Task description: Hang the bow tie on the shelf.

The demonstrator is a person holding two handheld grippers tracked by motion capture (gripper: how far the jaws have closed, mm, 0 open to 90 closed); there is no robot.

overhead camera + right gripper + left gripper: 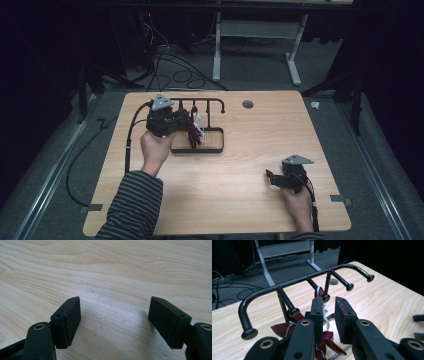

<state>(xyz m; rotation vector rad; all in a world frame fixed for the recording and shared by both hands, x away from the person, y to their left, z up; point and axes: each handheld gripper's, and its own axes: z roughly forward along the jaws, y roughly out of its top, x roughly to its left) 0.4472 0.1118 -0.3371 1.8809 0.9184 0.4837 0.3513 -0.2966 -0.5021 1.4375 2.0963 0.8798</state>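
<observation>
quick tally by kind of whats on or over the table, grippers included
grippers: 2, the left gripper at the rack and the right gripper low over bare wood
black peg racks with a tray base: 1
red and white fabric items hanging from a peg: 1
round grommets set in the table: 1
total: 5

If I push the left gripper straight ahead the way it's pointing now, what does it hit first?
Probably the peg of the black rack with the red-and-white strap looped over it; it sits just beyond the open left gripper. Depth is unclear.
</observation>
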